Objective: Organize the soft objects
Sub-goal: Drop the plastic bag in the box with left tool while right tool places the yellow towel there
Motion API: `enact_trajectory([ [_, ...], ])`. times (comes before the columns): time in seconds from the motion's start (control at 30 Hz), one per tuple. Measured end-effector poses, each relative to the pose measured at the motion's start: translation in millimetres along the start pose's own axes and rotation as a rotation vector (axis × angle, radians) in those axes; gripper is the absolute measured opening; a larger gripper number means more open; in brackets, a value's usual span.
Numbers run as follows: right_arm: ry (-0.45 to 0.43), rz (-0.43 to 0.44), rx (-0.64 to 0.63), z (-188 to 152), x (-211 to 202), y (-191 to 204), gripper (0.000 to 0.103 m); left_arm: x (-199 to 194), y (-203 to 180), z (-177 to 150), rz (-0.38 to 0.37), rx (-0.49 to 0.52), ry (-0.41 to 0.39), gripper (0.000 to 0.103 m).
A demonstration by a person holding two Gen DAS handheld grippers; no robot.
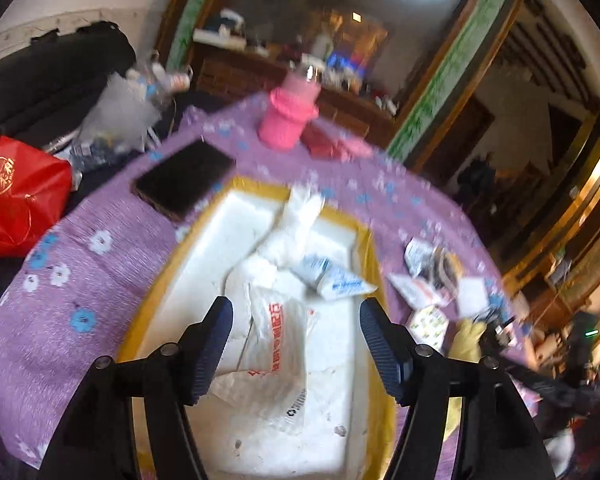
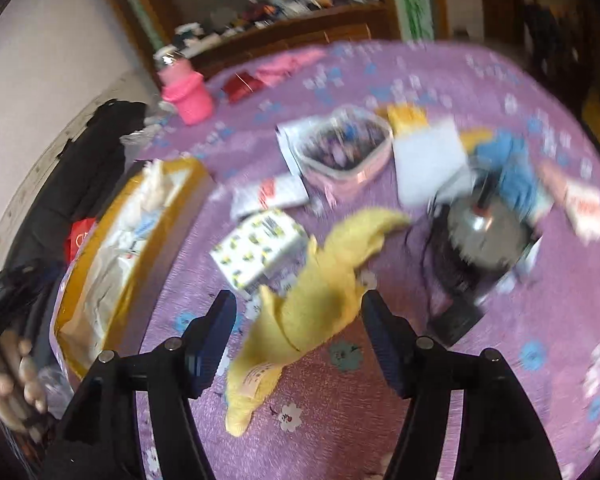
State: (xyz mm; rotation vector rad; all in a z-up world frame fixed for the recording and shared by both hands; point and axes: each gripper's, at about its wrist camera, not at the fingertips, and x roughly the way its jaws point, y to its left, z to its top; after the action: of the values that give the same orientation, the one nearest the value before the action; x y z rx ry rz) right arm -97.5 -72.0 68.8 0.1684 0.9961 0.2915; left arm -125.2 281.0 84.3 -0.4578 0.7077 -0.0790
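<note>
- Spread across the round table, a purple cloth printed with blue and white flowers [image 2: 440,360].
- Near its edge, a white foam box with a yellow taped rim [image 1: 370,248], holding crumpled white plastic bags and packets [image 1: 280,332].
- Beside the box, a flat black rectangular case [image 1: 182,178]; farther back, a pink plastic bottle [image 1: 288,120].
- Over the box, the left gripper [image 1: 296,344], fingers apart, nothing clamped.
- On the cloth well apart from the box, a crumpled yellow soft cloth [image 2: 320,292], lying between the spread fingers of the right gripper [image 2: 298,344], pads clear of it.
- Nearby, a small white patterned packet [image 2: 260,252].
</note>
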Motion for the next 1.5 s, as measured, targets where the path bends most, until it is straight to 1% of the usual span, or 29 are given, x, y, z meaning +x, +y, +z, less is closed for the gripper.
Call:
enact_trajectory([
  [0.07, 0.012, 0.004, 0.020, 1, 15, 1, 0.064, -10, 1, -3, -0.015, -0.020, -0.033, 0.071],
  [0.1, 0.009, -0.015, 0.013, 1, 19, 1, 0.064, -15, 3, -5, -0.024, -0.030, -0.046, 0.071],
  [0.13, 0.005, -0.042, 0.006, 1, 24, 1, 0.056, -19, 4, -6, -0.031, -0.036, -0.053, 0.071],
  [0.17, 0.003, -0.039, 0.011, 1, 26, -1, 0.043, -22, 6, -9, -0.033, -0.040, -0.060, 0.071],
  [0.2, 0.013, -0.009, 0.020, 0, 27, -4, 0.037, -26, 7, -10, -0.029, -0.043, -0.067, 0.071],
  [0.23, 0.010, 0.013, 0.035, -1, 25, -9, 0.036, -30, 11, -13, -0.020, -0.043, -0.080, 0.071],
  [0.33, -0.012, 0.028, 0.043, -5, 10, -15, 0.036, -37, 20, -16, 0.021, -0.048, -0.110, 0.071],
  [0.4, -0.039, 0.066, 0.059, -4, -3, -15, 0.036, -39, 28, -18, 0.015, -0.065, -0.119, 0.071],
  [0.47, -0.079, 0.117, 0.033, 5, -18, -1, 0.036, -39, 33, -19, 0.014, -0.073, -0.126, 0.071],
  [0.53, -0.091, 0.162, -0.015, 17, -27, 21, 0.036, -38, 35, -20, 0.015, -0.076, -0.128, 0.071],
  [0.6, -0.072, 0.225, -0.075, 29, -26, 52, 0.036, -37, 37, -22, 0.008, -0.084, -0.123, 0.071],
  [0.63, -0.049, 0.264, -0.109, 35, -20, 73, 0.036, -37, 38, -23, 0.004, -0.087, -0.121, 0.071],
  [0.7, -0.009, 0.316, -0.154, 42, -9, 101, 0.037, -37, 39, -25, -0.001, -0.089, -0.118, 0.071],
  [0.73, 0.020, 0.333, -0.200, 44, 1, 123, 0.037, -38, 40, -25, -0.002, -0.090, -0.117, 0.071],
  [0.8, 0.053, 0.327, -0.264, 45, 16, 149, 0.037, -38, 43, -27, 0.000, -0.094, -0.118, 0.071],
  [0.87, 0.103, 0.307, -0.306, 46, 42, 173, 0.037, -40, 47, -29, 0.002, -0.095, -0.120, 0.071],
  [1.0, 0.199, 0.304, -0.300, 47, 83, 183, 0.037, -41, 55, -31, -0.006, -0.090, -0.119, 0.071],
  [1.03, 0.211, 0.280, -0.308, 46, 92, 185, 0.037, -41, 58, -31, -0.010, -0.091, -0.119, 0.071],
  [1.07, 0.207, 0.236, -0.324, 46, 99, 188, 0.037, -41, 59, -32, -0.013, -0.093, -0.119, 0.071],
  [1.1, 0.194, 0.190, -0.340, 48, 104, 189, 0.037, -41, 61, -32, -0.017, -0.094, -0.119, 0.071],
  [1.13, 0.171, 0.118, -0.357, 51, 109, 190, 0.037, -41, 62, -32, -0.020, -0.095, -0.120, 0.071],
  [1.2, 0.131, 0.019, -0.377, 60, 117, 189, 0.037, -41, 65, -32, -0.022, -0.094, -0.123, 0.071],
  [1.23, 0.125, -0.001, -0.377, 62, 121, 189, 0.037, -41, 66, -33, -0.025, -0.095, -0.123, 0.071],
  [1.33, 0.150, 0.017, -0.337, 71, 132, 186, 0.037, -38, 67, -33, -0.035, -0.100, -0.118, 0.071],
  [1.43, 0.160, 0.048, -0.330, 74, 139, 195, 0.037, -36, 68, -34, -0.040, -0.104, -0.107, 0.071],
  [1.5, 0.161, 0.051, -0.337, 73, 142, 202, 0.038, -36, 66, -35, -0.038, -0.101, -0.103, 0.071],
])
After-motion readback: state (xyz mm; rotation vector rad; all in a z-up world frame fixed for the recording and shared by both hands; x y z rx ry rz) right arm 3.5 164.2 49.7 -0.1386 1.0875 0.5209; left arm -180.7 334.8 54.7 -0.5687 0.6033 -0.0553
